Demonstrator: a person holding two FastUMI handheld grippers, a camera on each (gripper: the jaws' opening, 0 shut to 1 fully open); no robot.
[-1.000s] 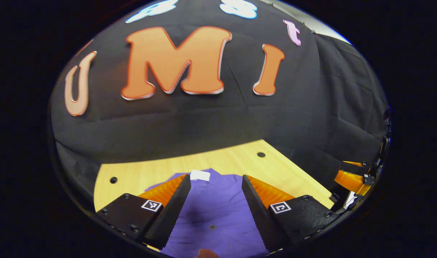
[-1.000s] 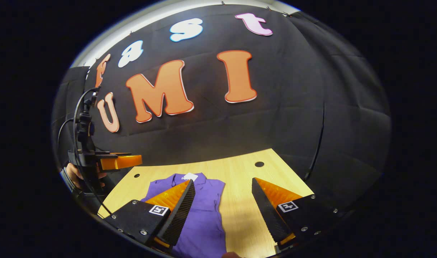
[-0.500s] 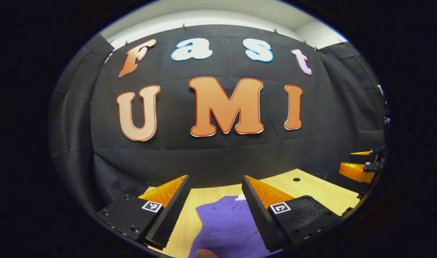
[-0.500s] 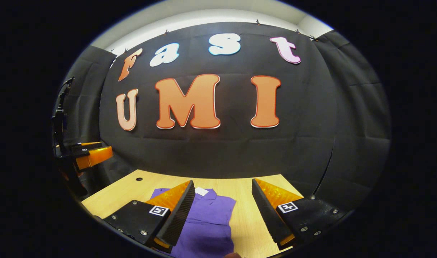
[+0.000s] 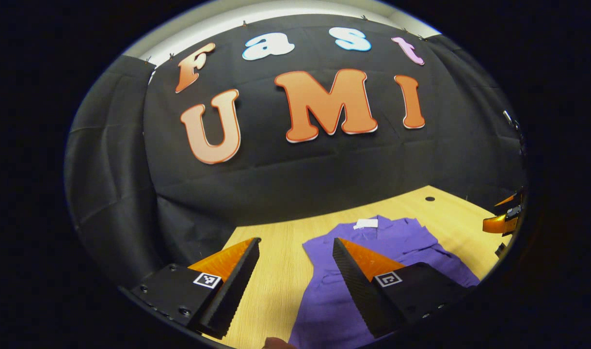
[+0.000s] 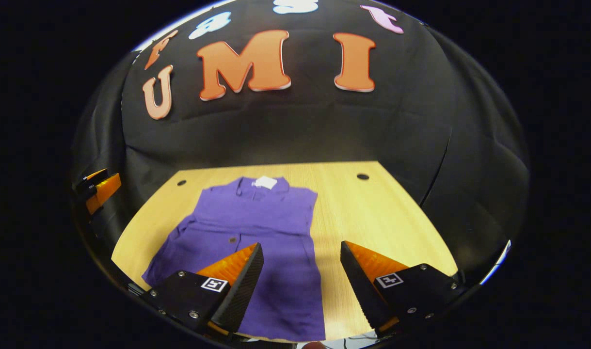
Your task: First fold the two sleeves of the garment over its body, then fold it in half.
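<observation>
Shirt: a purple shirt (image 6: pixel 256 228) lies flat on the worktop (image 6: pixel 373 213), collar end toward the booth wall, hem end nearest the right gripper.
Shirt shape: in the right gripper view its right edge runs straight from shoulder to hem, while the left side flares out wider toward the bottom.
Collar tag: a small white tag (image 6: pixel 265 182) sits at the collar, on the far end of the shirt.
Button: a small dark button (image 6: pixel 232 239) shows near the middle of the cloth, just ahead of the right gripper's left finger.
Shirt from the left: in the left gripper view the shirt (image 5: pixel 387 242) lies ahead and to the right of the fingers, with the tag (image 5: pixel 366 223) at its far end.
Left gripper (image 5: pixel 295 281): fingers spread wide, holding nothing; bare worktop (image 5: pixel 276 271) shows in the gap, and the right finger overlaps the shirt's left edge in the view.
Right gripper (image 6: pixel 300 283): fingers spread wide, holding nothing; it hangs over the shirt's near right part, with cloth and bare wood both showing in the gap.
Contact: whether either gripper touches the cloth cannot be told.
</observation>
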